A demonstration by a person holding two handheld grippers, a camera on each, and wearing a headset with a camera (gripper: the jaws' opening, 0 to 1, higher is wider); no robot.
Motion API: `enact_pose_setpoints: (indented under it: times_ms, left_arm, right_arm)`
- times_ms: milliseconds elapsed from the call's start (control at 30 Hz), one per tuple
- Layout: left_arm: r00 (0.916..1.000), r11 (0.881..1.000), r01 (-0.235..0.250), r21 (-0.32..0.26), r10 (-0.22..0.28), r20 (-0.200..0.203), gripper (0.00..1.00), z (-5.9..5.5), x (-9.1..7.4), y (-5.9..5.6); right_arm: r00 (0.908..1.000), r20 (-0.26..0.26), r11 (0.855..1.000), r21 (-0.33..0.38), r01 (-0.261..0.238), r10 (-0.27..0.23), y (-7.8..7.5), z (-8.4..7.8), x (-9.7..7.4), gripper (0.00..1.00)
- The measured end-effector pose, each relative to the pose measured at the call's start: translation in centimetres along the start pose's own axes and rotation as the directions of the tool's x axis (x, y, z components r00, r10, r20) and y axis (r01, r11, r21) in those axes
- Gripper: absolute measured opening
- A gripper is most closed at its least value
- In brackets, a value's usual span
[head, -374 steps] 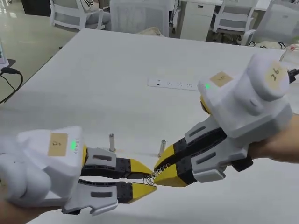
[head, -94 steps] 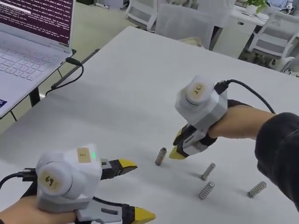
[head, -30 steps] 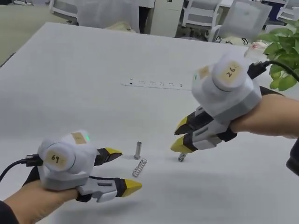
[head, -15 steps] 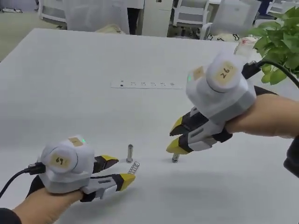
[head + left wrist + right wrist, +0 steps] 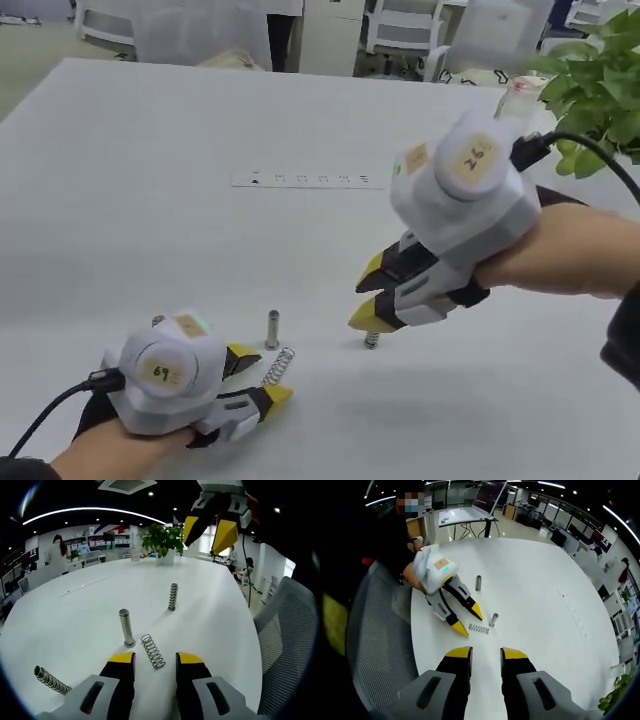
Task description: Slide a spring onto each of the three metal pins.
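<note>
Left gripper (image 5: 257, 376), jaws spread and empty, sits low by the near edge of the tabletop (image 5: 200, 230), with the loose spring (image 5: 278, 366) lying just off its tips. Just beyond stands the bare pin (image 5: 272, 329). Farther right, the right gripper (image 5: 365, 297) hovers, spread, over a sprung pin (image 5: 371, 340). The loose spring looks light, squashy and apt to roll, so it is best pinched gently across mid-coil.

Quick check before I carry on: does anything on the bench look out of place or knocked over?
One spring lies flat on the table, loose beside the bare upright pin rather than on it. The sprung pin farther off stands straight. Nothing looks bent or damaged.
</note>
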State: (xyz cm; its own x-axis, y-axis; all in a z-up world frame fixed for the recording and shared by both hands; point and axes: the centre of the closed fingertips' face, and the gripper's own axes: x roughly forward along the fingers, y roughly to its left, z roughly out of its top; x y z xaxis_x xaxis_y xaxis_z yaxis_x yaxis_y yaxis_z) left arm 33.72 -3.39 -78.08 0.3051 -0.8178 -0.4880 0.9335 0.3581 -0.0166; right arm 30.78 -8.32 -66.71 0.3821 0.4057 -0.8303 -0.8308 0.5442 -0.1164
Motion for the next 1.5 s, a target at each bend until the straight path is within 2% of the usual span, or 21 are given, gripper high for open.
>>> enact_pose_setpoints:
  times_ms: [300,600,867,1200,1233,1300,1333,1500]
  left_arm:
    - [0.9999,0.999,-0.002,0.041,0.002,-0.012,0.18,-0.3,0.5,-0.2]
    - [0.9998,0.999,-0.001,0.045,0.002,-0.02,0.03,-0.7,0.2,0.3]
    - [0.9993,0.997,0.017,0.077,-0.015,-0.034,0.03,-1.0,-0.7,0.4]
    - [0.998,0.995,0.057,0.08,-0.059,0.024,0.03,0.9,-4.4,-0.2]
    - [0.9963,0.995,0.067,0.072,-0.071,0.048,0.03,1.6,-5.1,-0.6]
    - [0.9955,0.995,0.068,0.077,-0.073,0.061,0.03,2.1,-5.8,-0.8]
    - [0.9922,0.992,0.089,0.091,-0.096,0.08,0.03,2.7,-6.7,-1.4]
    - [0.9812,0.978,0.143,0.149,-0.16,0.108,0.03,4.2,-9.3,-3.2]
  right_arm:
    - [1.0,0.008,1.0,0.001,0.0,0.0,-0.1,0.0,0.1,0.2]
    - [0.9999,0.01,1.0,0.003,-0.011,0.011,0.4,-0.1,0.5,0.19]
    - [0.9998,0.014,1.0,0.003,-0.017,0.017,0.9,0.1,0.6,0.19]
    - [0.9978,0.046,0.999,0.024,-0.049,0.048,2.5,0.8,0.7,0.19]
    - [0.9969,0.055,0.998,0.03,-0.058,0.057,2.8,0.9,0.7,0.19]
    - [0.9959,0.063,0.997,0.033,-0.067,0.064,3.1,1.2,0.7,0.19]
    - [0.9948,0.068,0.997,0.03,-0.077,0.075,3.5,1.4,0.7,0.19]
    - [0.9885,0.094,0.993,0.005,-0.119,0.118,5.0,2.6,0.9,0.19]
